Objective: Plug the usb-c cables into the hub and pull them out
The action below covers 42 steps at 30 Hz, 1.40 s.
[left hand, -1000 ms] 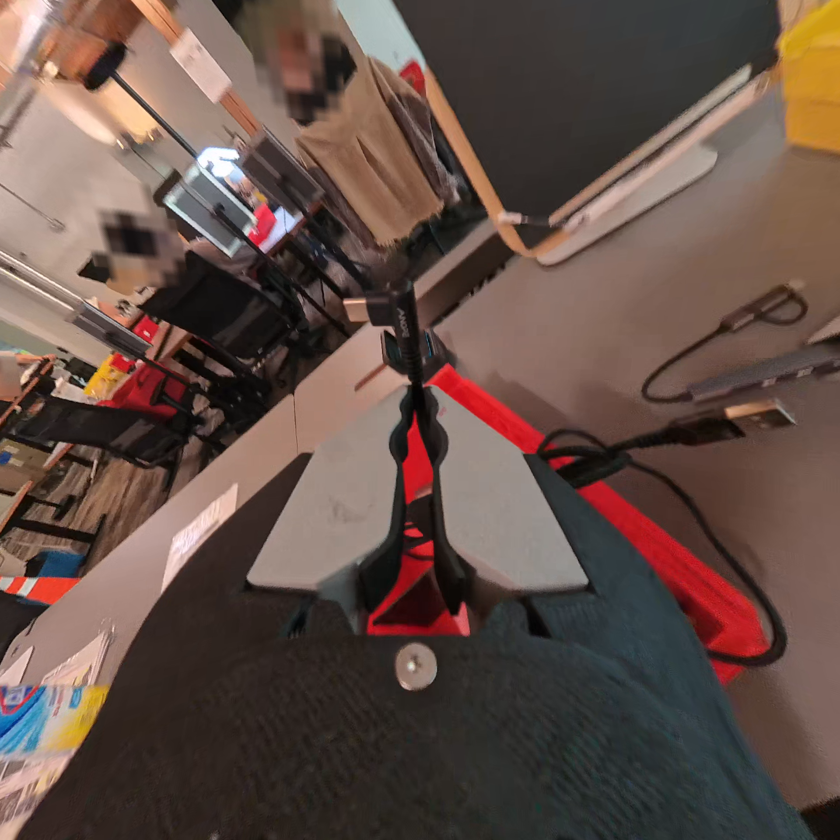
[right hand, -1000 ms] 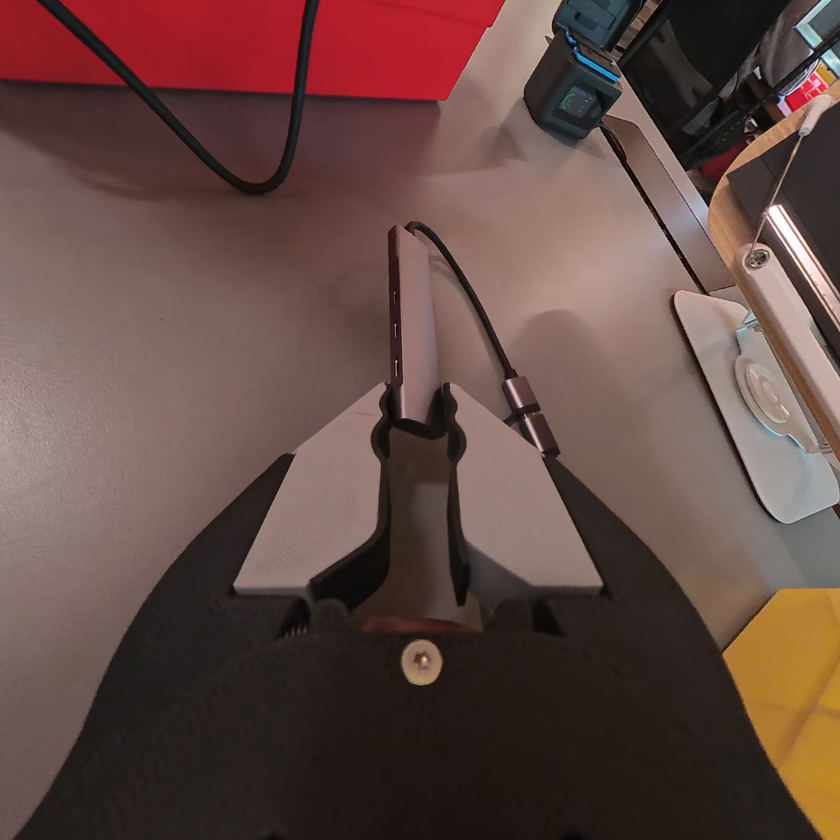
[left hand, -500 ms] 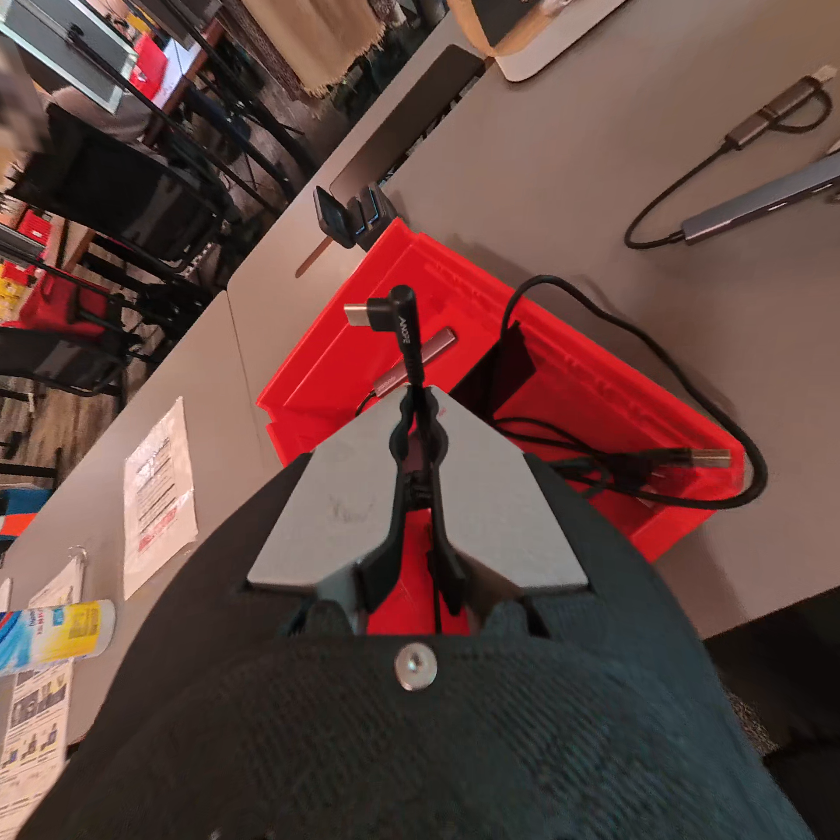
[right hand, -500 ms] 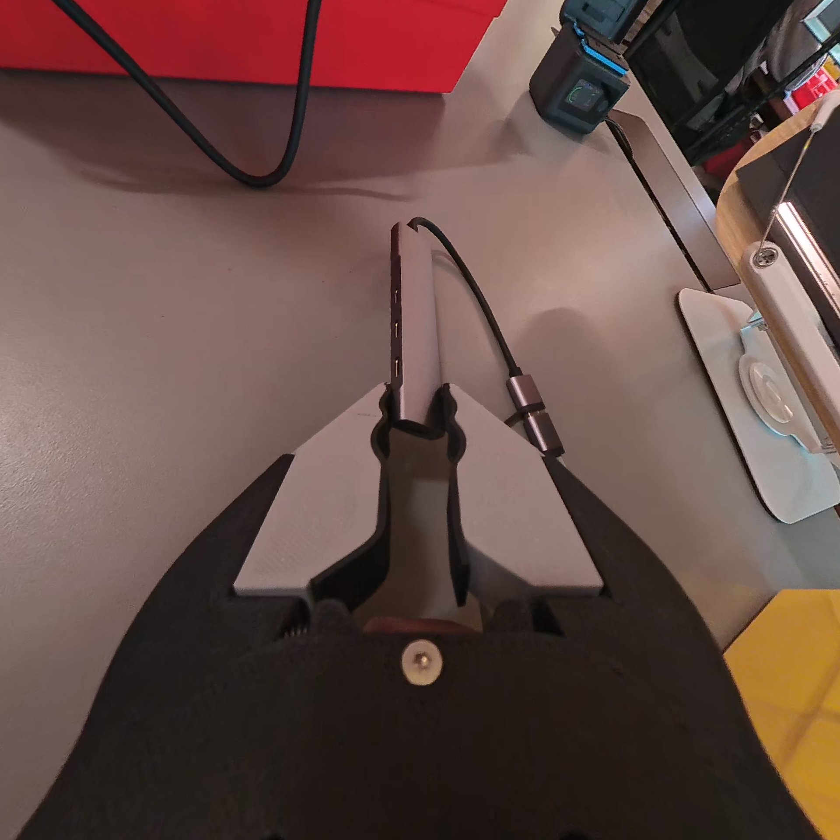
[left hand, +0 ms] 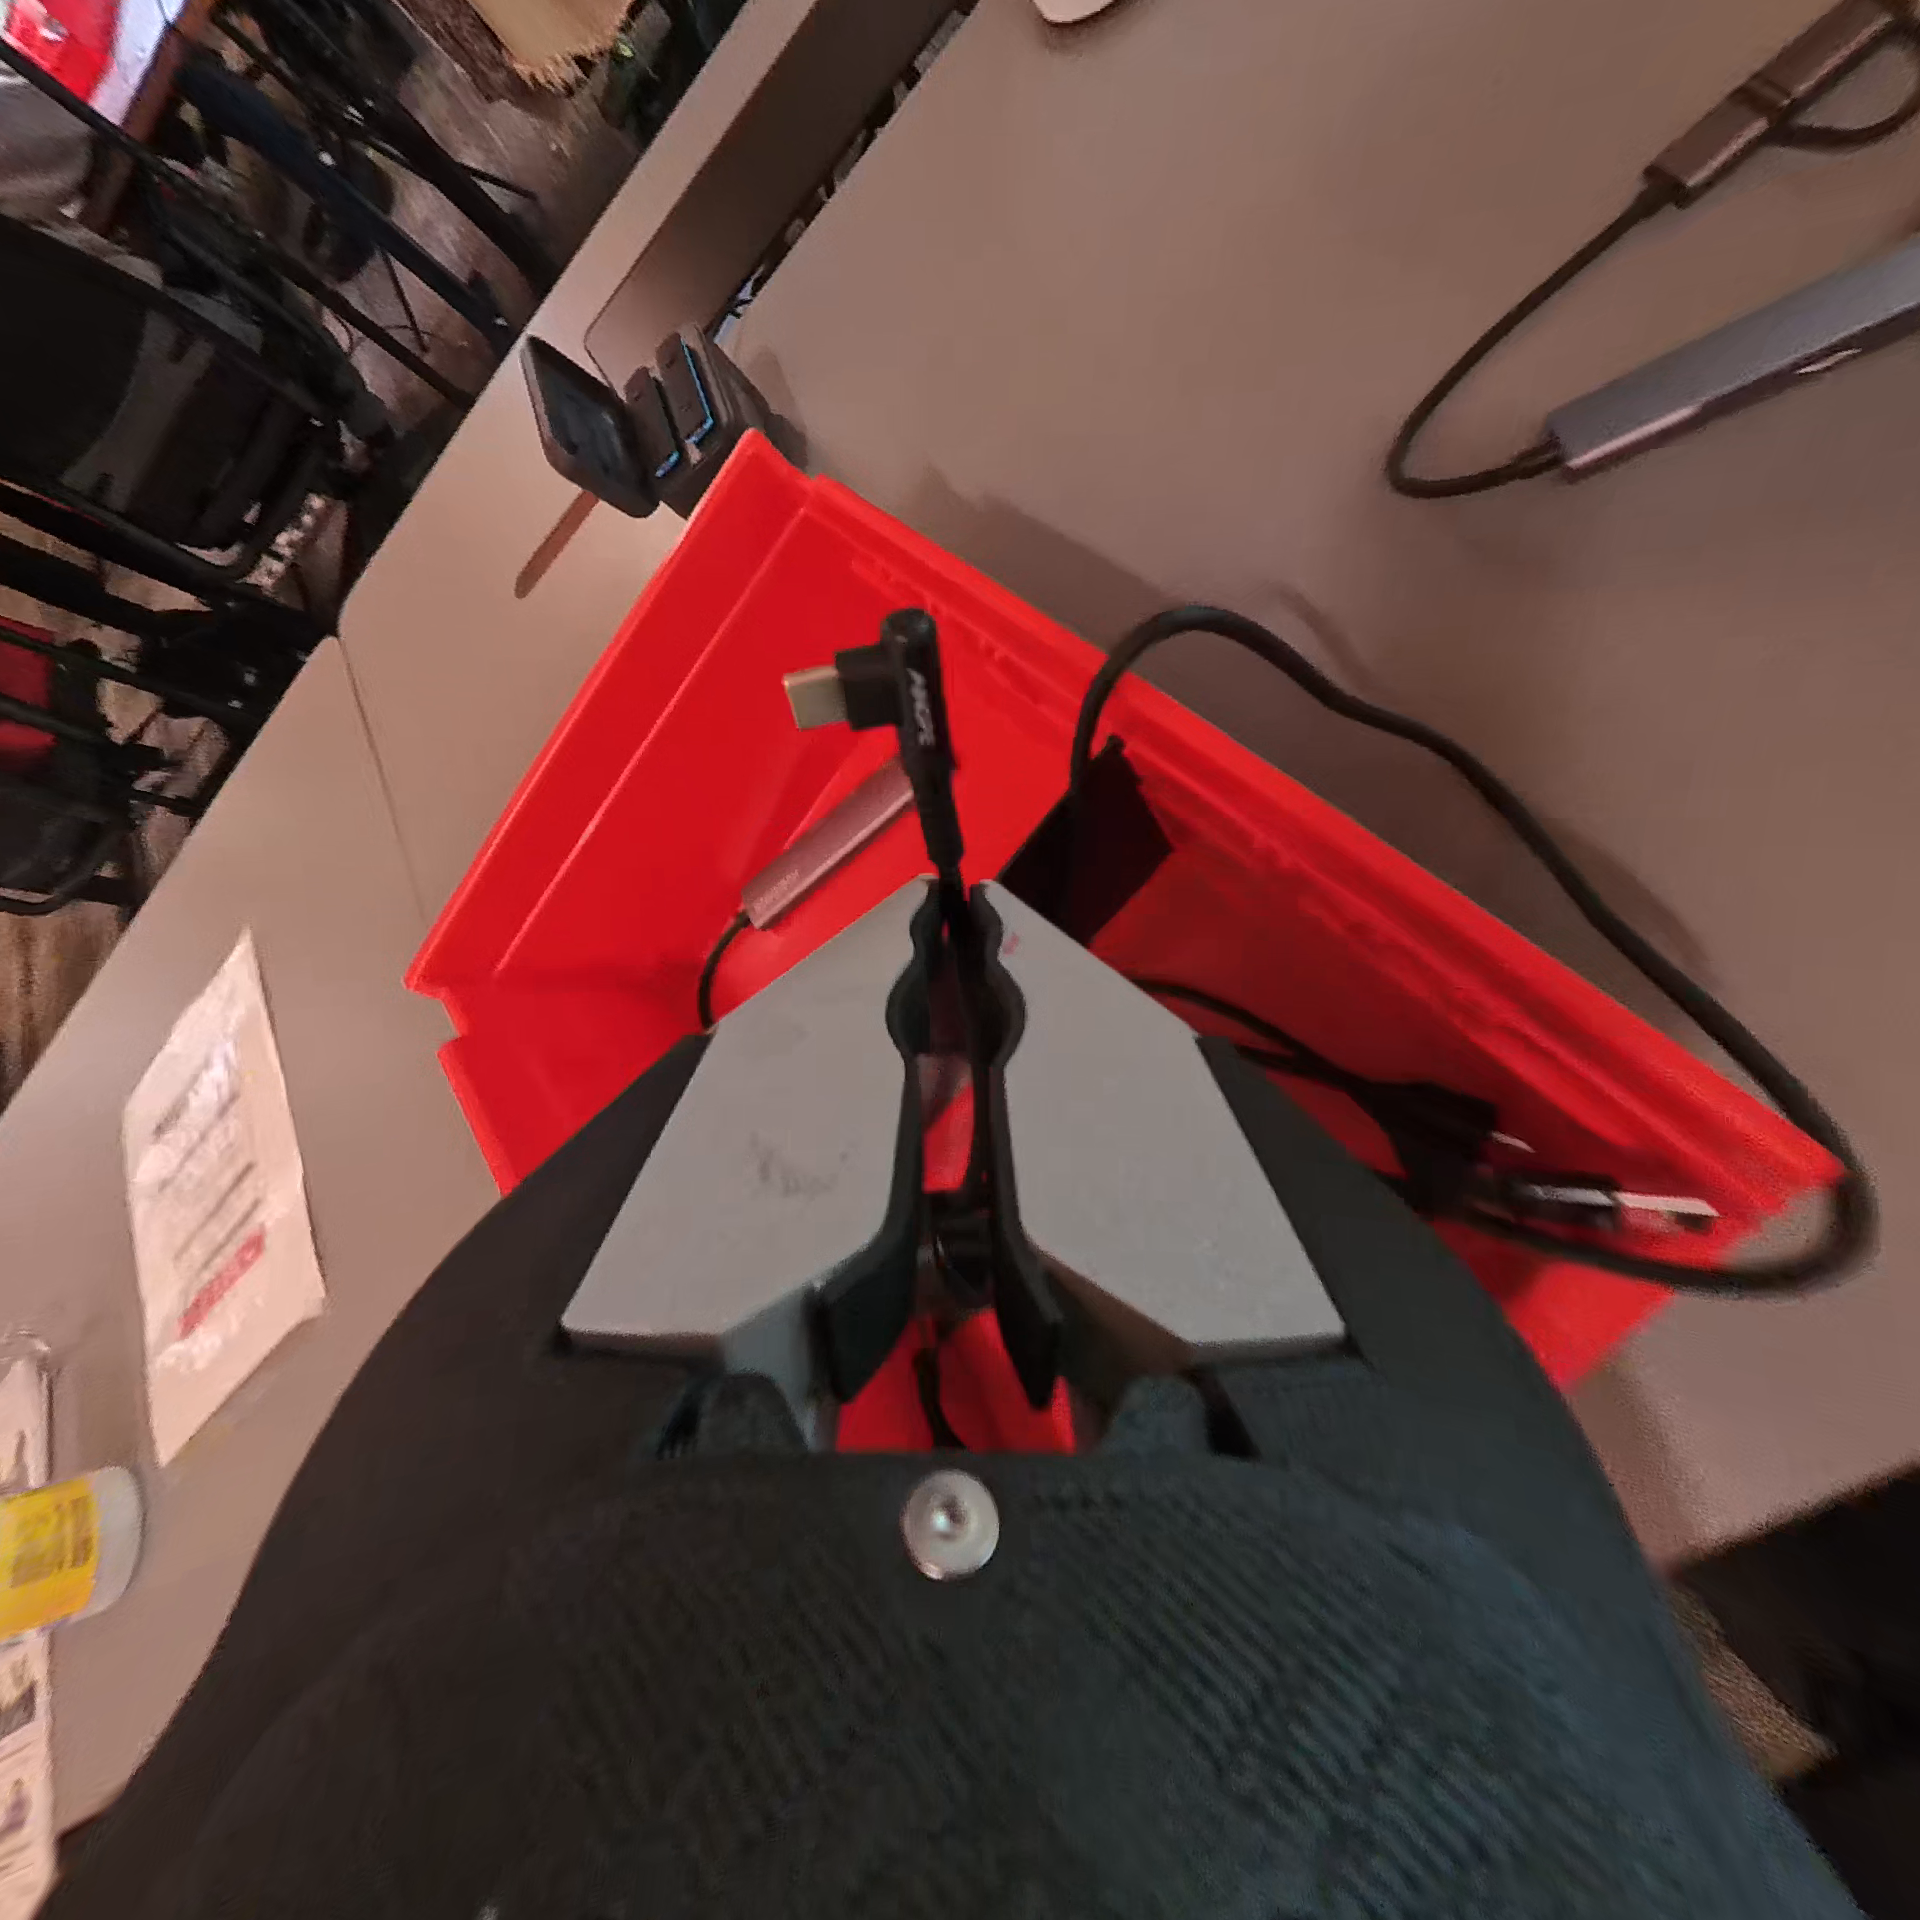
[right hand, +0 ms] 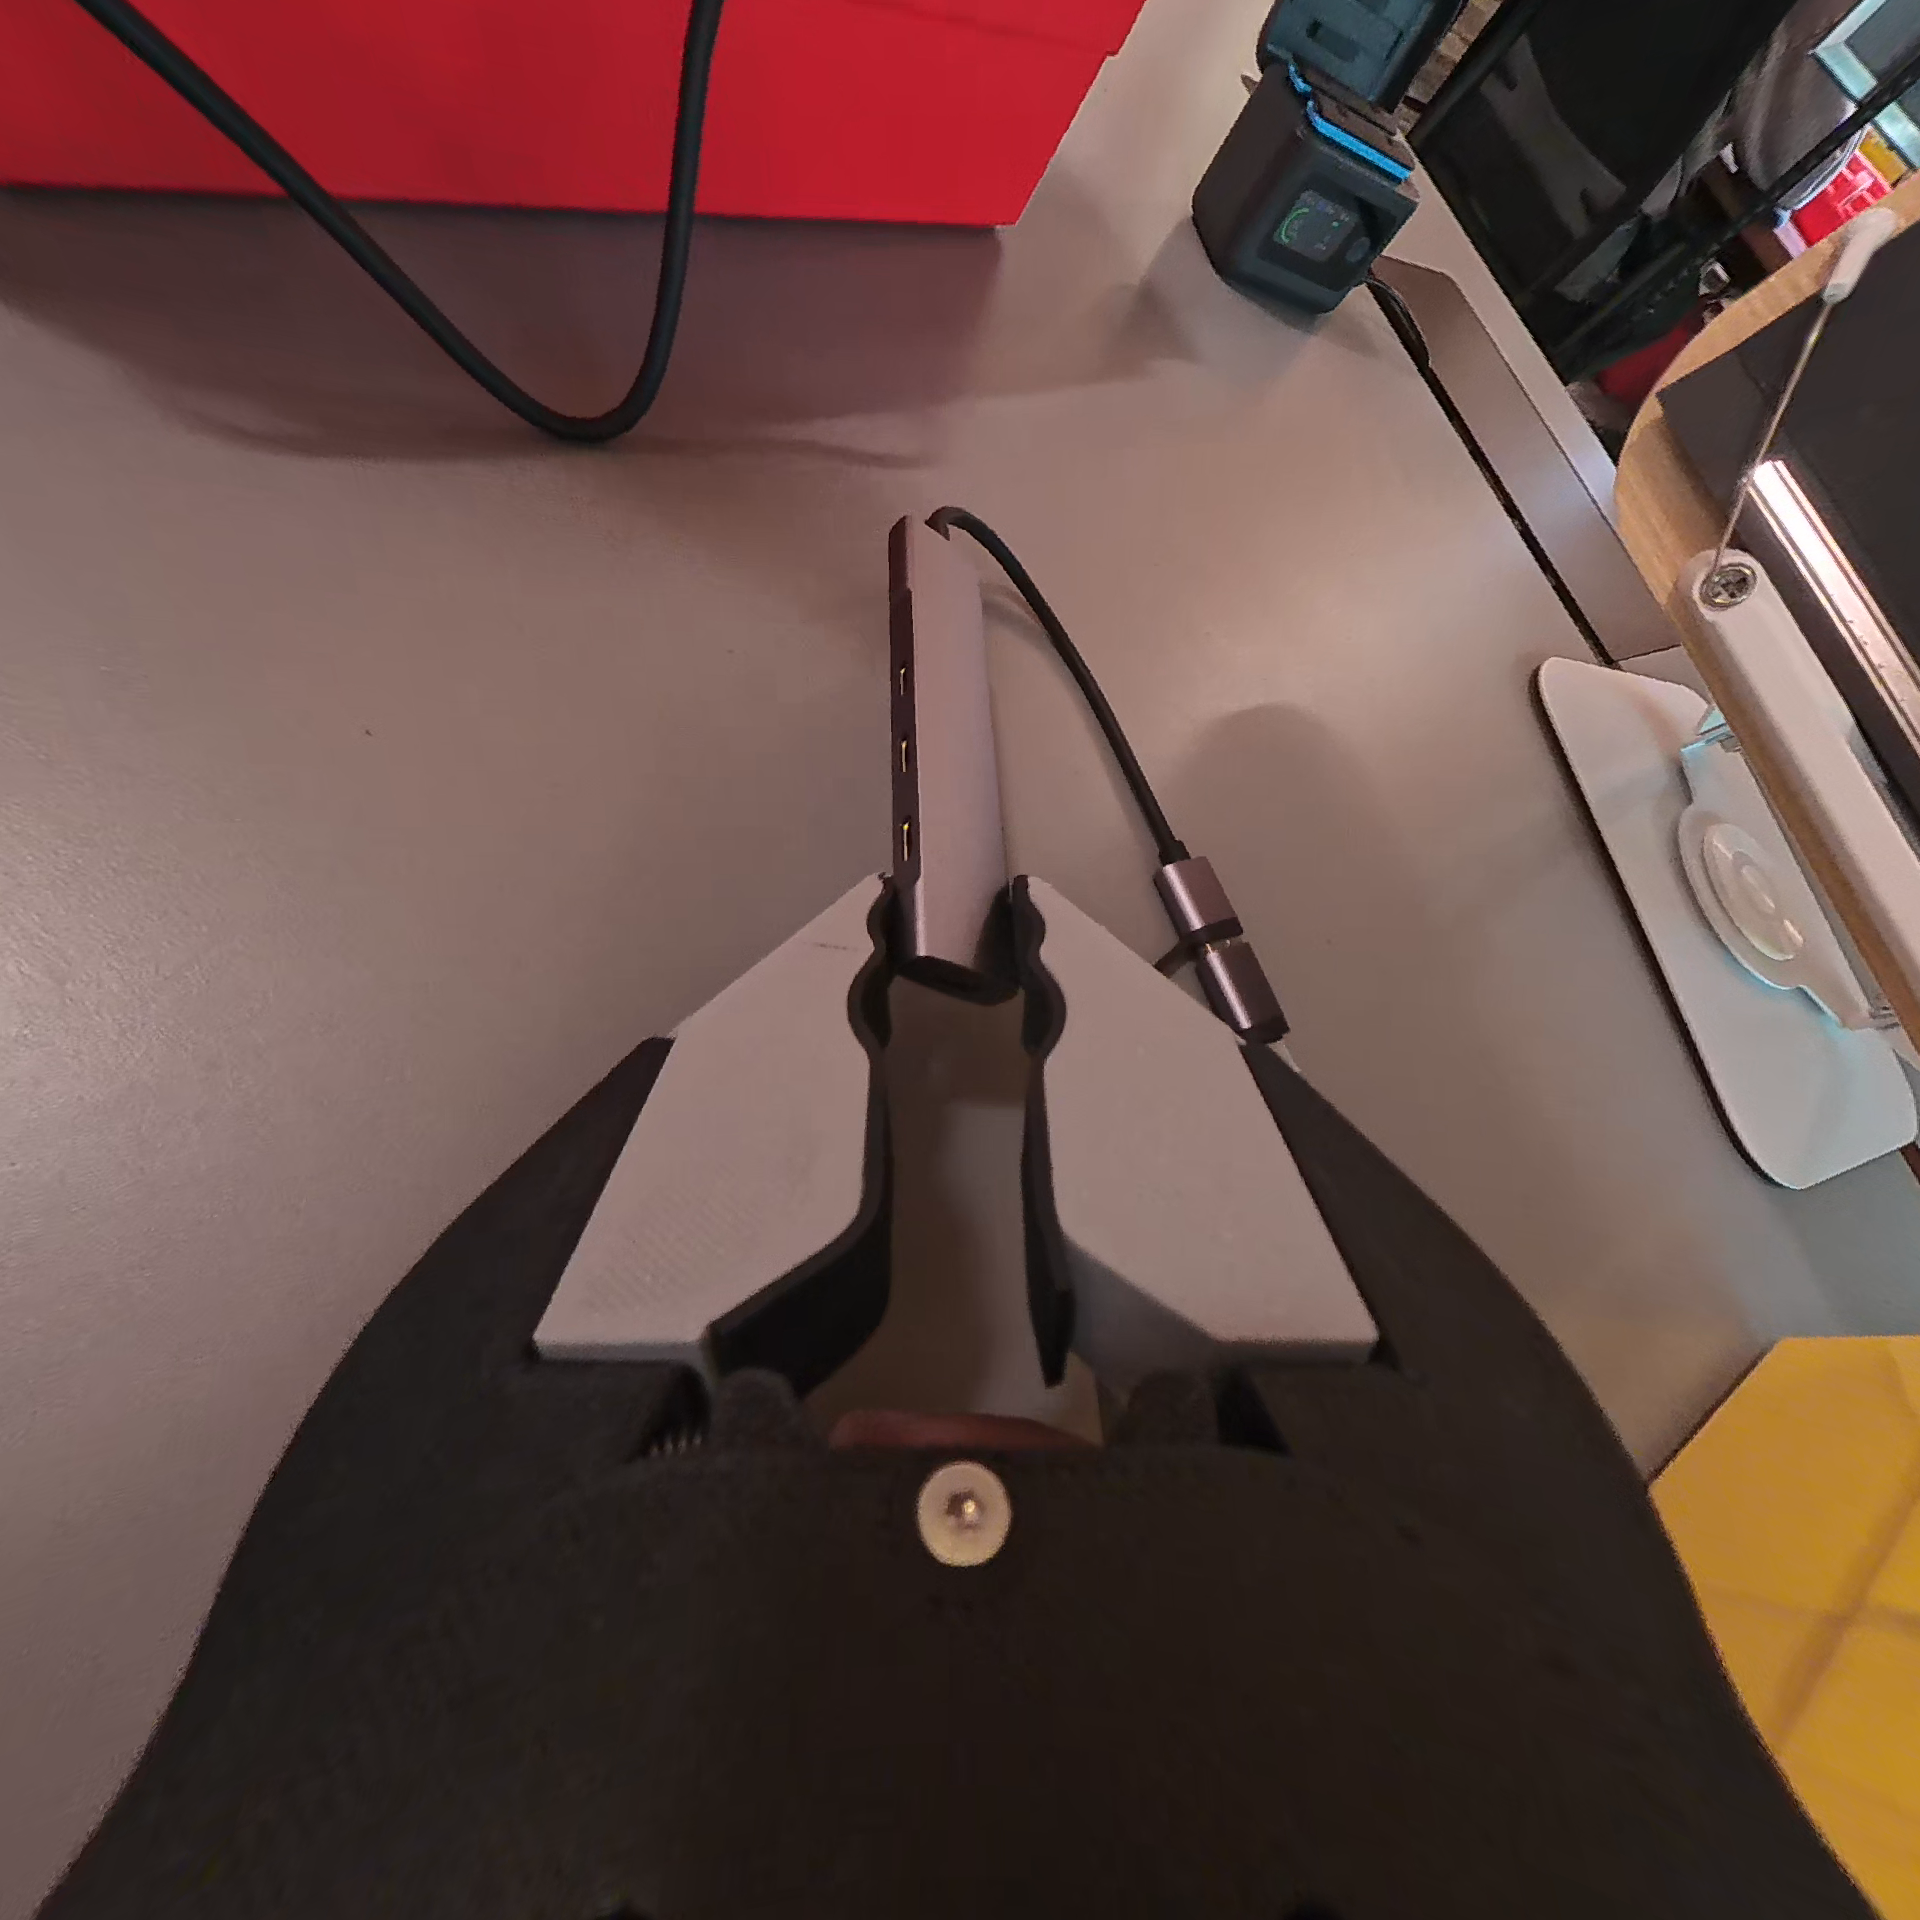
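Brushed matt metal hub (right hand: 951, 748), glossy red plastic bin (left hand: 665, 831), smooth matt grey table (right hand: 312, 779).

Setting: shared office or lab workspace. Indicators: grey counter (left hand: 1195, 312) carrying a red parts bin (left hand: 665, 790), white monitor stand (right hand: 1662, 883), battery charger (right hand: 1299, 208), printed sheet (left hand: 218, 1174); black chairs (left hand: 135, 395) behind.
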Motion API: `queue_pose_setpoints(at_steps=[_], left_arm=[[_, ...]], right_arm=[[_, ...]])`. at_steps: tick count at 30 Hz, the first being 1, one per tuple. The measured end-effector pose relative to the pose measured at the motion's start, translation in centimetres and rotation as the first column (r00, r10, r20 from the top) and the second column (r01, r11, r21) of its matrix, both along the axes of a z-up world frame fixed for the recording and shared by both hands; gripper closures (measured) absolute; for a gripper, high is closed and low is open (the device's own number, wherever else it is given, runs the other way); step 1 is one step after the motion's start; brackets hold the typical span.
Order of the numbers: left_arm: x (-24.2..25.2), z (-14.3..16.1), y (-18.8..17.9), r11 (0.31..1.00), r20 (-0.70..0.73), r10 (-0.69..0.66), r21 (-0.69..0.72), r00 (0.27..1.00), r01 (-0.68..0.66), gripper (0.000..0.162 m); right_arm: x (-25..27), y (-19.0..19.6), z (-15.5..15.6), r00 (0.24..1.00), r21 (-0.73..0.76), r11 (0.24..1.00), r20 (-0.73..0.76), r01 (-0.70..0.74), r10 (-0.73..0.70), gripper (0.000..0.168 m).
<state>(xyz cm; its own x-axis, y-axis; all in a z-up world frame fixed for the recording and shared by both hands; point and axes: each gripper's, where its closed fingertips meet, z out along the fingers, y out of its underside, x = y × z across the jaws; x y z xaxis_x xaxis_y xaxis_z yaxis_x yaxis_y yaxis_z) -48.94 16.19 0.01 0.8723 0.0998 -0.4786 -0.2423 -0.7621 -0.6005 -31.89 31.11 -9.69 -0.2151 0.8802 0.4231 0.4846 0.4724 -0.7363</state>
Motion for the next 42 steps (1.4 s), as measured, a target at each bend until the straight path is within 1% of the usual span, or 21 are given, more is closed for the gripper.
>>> queue_pose_setpoints(at_steps=[2, 3, 5, 6, 8, 10, 13, 15, 18, 21, 24, 26, 27, 29, 30, 31, 32, 34, 37, 39, 42], left_arm=[[-1.3, -1.3, 0.9, 0.999, -0.037, 0.019, -0.033, 0.999, -0.02, 0.159], [-1.7, -2.1, 1.1, 0.998, -0.045, 0.026, -0.054, 0.999, -0.028, 0.156], [-1.9, -3.4, 0.9, 0.994, -0.039, 0.031, -0.106, 0.999, -0.035, 0.142], [-1.8, -3.5, 0.7, 0.993, -0.031, 0.038, -0.113, 0.999, -0.042, 0.136], [-1.7, -2.3, 0.2, 0.996, -0.029, 0.041, -0.072, 0.999, -0.043, 0.129], [-1.3, -0.4, -0.9, 0.999, -0.024, 0.035, -0.032, 0.999, -0.036, 0.126], [-0.6, 1.9, -3.7, 0.999, 0.003, 0.019, -0.049, 1.0, -0.019, 0.123], [1.1, 1.8, -5.9, 0.993, 0.081, -0.034, -0.112, 0.996, 0.043, 0.126], [3.4, 0.4, -8.2, 0.974, 0.214, -0.099, -0.181, 0.972, 0.139, 0.127], [3.3, -1.6, -10.1, 0.958, 0.263, -0.038, -0.265, 0.964, 0.11, 0.126], [4.2, -3.6, -12.2, 0.92, 0.318, -0.045, -0.355, 0.947, 0.163, 0.13], [4.2, -4.9, -13.3, 0.887, 0.316, -0.034, -0.428, 0.948, 0.174, 0.129], [3.7, -5.6, -13.7, 0.87, 0.293, -0.008, -0.469, 0.956, 0.151, 0.127], [2.8, -6.8, -14.5, 0.837, 0.262, 0.052, -0.538, 0.964, 0.102, 0.13], [3.1, -7.2, -14.5, 0.83, 0.295, 0.063, -0.547, 0.954, 0.114, 0.138], [3.5, -7.2, -14.2, 0.839, 0.325, 0.063, -0.529, 0.944, 0.126, 0.144], [3.2, -7.2, -14.0, 0.843, 0.319, 0.067, -0.525, 0.945, 0.117, 0.146], [2.6, -7.3, -14.0, 0.841, 0.307, 0.094, -0.534, 0.947, 0.09, 0.157], [2.3, -7.3, -14.0, 0.839, 0.314, 0.111, -0.538, 0.943, 0.08, 0.158], [1.2, -6.3, -13.6, 0.861, 0.255, 0.126, -0.508, 0.959, 0.022, 0.159], [0.1, -3.3, -13.4, 0.898, 0.169, 0.124, -0.439, 0.978, -0.038, 0.16]], right_arm=[[0.0, 0.0, -0.1, 1.0, 0.009, 1.0, 0.002, 0.001, -0.001, 0.15], [0.0, 0.1, 0.0, 1.0, 0.009, 1.0, 0.001, 0.003, -0.003, 0.15], [0.1, 0.2, 0.0, 1.0, 0.001, 1.0, 0.0, 0.008, -0.008, 0.15], [0.1, 0.3, 0.0, 1.0, -0.004, 1.0, -0.001, 0.011, -0.011, 0.15], [0.1, 0.3, 0.0, 1.0, -0.012, 1.0, 0.0, 0.012, -0.012, 0.15], [0.1, 0.2, -0.1, 1.0, -0.008, 1.0, 0.006, 0.009, -0.009, 0.15], [0.0, 0.1, -0.2, 1.0, 0.012, 1.0, 0.012, 0.003, -0.003, 0.15], [0.0, 0.0, -0.1, 1.0, 0.012, 1.0, 0.009, 0.001, -0.001, 0.15], [0.0, 0.0, 0.0, 1.0, 0.005, 1.0, 0.006, 0.001, -0.001, 0.15], [0.1, 0.0, -0.1, 1.0, 0.006, 1.0, 0.009, 0.005, -0.005, 0.15], [0.1, 0.1, -0.2, 1.0, 0.003, 1.0, 0.012, 0.007, -0.007, 0.15], [0.1, 0.1, -0.2, 1.0, -0.003, 1.0, 0.014, 0.007, -0.007, 0.15], [0.1, 0.0, -0.2, 1.0, -0.004, 1.0, 0.015, 0.007, -0.007, 0.15], [0.1, 0.0, -0.2, 1.0, -0.001, 1.0, 0.014, 0.006, -0.006, 0.15], [0.2, 0.0, -0.2, 1.0, 0.001, 1.0, 0.013, 0.007, -0.007, 0.15], [0.2, 0.0, -0.1, 1.0, 0.0, 1.0, 0.011, 0.008, -0.008, 0.15], [0.2, 0.1, -0.1, 1.0, -0.002, 1.0, 0.009, 0.008, -0.008, 0.15], [0.2, 0.1, 0.0, 1.0, -0.007, 1.0, 0.006, 0.01, -0.01, 0.15], [0.2, 0.1, 0.0, 1.0, -0.004, 1.0, 0.007, 0.01, -0.01, 0.15], [0.3, 0.1, 0.0, 1.0, -0.002, 1.0, 0.008, 0.01, -0.01, 0.15], [0.3, 0.1, -0.1, 1.0, -0.006, 1.0, 0.011, 0.013, -0.013, 0.149]])
